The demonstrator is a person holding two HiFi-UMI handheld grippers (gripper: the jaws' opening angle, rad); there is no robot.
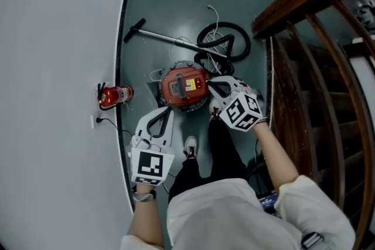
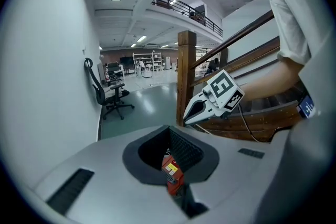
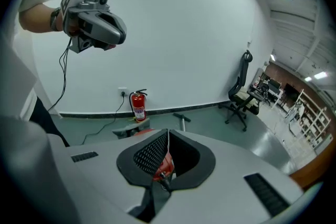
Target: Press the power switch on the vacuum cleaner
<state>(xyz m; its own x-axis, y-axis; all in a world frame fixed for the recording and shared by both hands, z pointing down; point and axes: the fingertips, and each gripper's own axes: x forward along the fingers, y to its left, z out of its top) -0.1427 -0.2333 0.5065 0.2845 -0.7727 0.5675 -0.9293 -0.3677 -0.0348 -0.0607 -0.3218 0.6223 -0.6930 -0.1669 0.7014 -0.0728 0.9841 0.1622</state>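
The red vacuum cleaner [image 1: 185, 86] sits on the grey-green floor just ahead of my feet, its metal wand [image 1: 161, 37] and black hose [image 1: 224, 39] lying behind it. My left gripper [image 1: 169, 109] hovers above its near left side with the jaws together and empty. My right gripper [image 1: 209, 84] is over the cleaner's right edge, also shut and empty. In each gripper view a slice of the red body shows through the hole behind the closed fingertips: vacuum cleaner [image 2: 171, 171], vacuum cleaner [image 3: 164, 164]. The power switch cannot be made out.
A fire extinguisher [image 1: 116, 94] stands by the white wall, near a socket [image 1: 94, 121] with a cable plugged in. A wooden staircase [image 1: 316, 38] rises on the right. An office chair [image 2: 110, 94] stands farther down the hall.
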